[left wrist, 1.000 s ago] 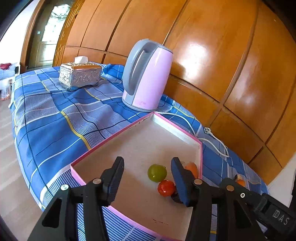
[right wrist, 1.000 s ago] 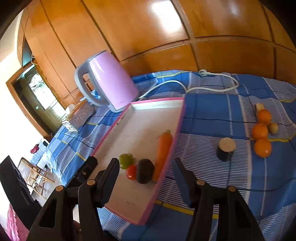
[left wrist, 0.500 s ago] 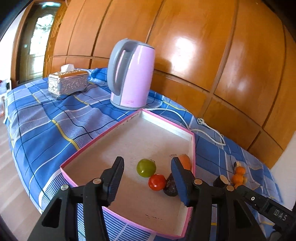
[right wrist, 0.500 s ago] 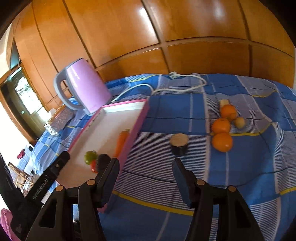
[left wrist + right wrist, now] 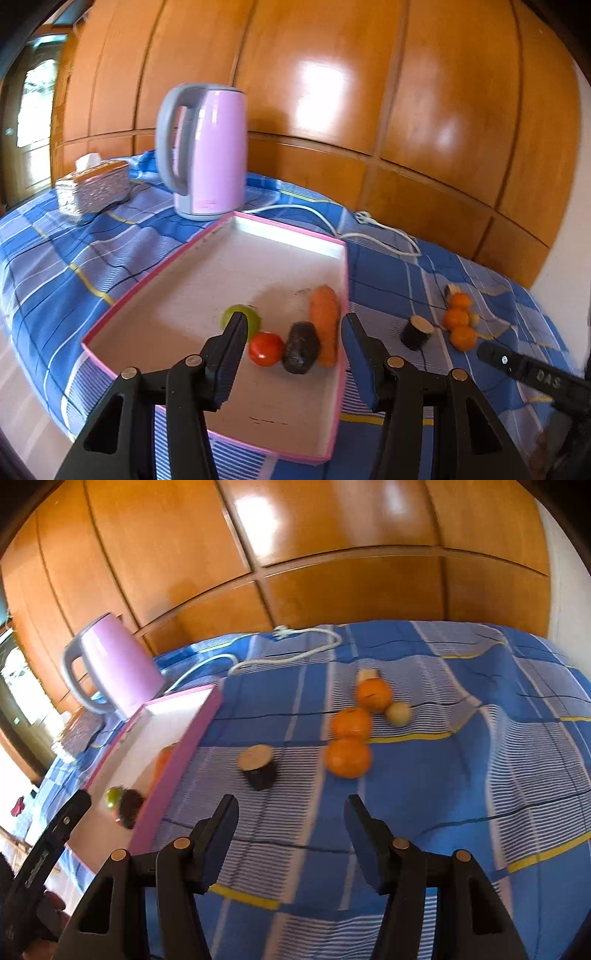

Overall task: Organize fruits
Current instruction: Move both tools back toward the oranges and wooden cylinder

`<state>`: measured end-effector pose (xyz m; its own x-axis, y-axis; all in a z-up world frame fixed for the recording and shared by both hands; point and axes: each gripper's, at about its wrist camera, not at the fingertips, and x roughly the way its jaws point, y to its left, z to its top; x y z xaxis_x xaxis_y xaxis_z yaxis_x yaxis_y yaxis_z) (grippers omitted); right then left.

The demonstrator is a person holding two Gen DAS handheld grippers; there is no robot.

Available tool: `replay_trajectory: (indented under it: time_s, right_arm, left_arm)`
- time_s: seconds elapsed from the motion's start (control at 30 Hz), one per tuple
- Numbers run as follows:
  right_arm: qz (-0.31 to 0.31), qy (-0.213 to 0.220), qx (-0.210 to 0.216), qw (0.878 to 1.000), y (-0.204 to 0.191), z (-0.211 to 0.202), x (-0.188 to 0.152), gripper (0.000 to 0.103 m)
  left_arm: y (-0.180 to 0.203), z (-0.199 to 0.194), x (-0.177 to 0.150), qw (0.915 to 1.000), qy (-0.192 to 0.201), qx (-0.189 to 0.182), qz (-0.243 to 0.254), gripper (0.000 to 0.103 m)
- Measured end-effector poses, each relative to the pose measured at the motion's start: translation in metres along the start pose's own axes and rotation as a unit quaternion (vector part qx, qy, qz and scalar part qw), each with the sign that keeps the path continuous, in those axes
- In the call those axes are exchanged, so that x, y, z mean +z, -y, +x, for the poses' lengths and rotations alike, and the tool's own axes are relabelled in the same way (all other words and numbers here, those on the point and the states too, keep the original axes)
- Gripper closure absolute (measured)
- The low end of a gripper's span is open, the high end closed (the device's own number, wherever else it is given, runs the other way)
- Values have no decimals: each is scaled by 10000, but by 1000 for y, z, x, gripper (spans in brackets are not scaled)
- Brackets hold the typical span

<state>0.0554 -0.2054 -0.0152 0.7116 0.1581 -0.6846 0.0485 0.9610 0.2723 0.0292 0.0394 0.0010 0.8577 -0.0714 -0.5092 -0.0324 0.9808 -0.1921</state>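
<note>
right tongs [image 5: 291,821] swung from tray [image 5: 177,753] toward oranges [image 5: 348,757], gaping

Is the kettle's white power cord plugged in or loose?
Loose. The white cord trails from the pink kettle across the blue cloth, and its plug lies on the cloth by the wooden wall.

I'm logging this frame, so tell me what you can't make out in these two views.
- Right wrist view: the tray wall hides most of the carrot and the whole tomato.
- Left wrist view: the left gripper finger covers part of the lime.
- Both views: the pale piece behind the oranges is too small and blurred to name.
</note>
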Motion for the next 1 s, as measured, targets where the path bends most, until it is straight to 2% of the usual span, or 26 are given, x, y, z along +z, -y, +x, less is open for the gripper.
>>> replay_trajectory:
  time_s: [0.13, 0.23, 0.37, 0.5, 0.73, 1.0]
  right_arm:
    - [227, 52, -220, 9995, 20, 4, 1, 43]
    - [538, 6, -224, 9983, 33, 8, 1, 43]
    - [634, 14, -246, 9977, 38, 11, 3, 43]
    - [657, -93, -244, 9975, 39, 19, 3, 43]
    - [692, 8, -338, 9970, 41, 25, 9, 43]
    - [295, 71, -490, 9983, 27, 39, 16, 43]
  left_arm:
    - [11, 3, -3, 9995, -96, -204, 220, 50]
    - [19, 5, -6, 9984, -193, -367, 377, 50]
    - [31, 6, -12, 9962, -292, -535, 619, 50]
    - [43, 9, -18, 9934, -416, -647, 846, 50]
    - [55, 16, -23, 9901, -584, -780, 1013, 49]
    - [76, 24, -27, 9844, -629, -966, 1329, 49]
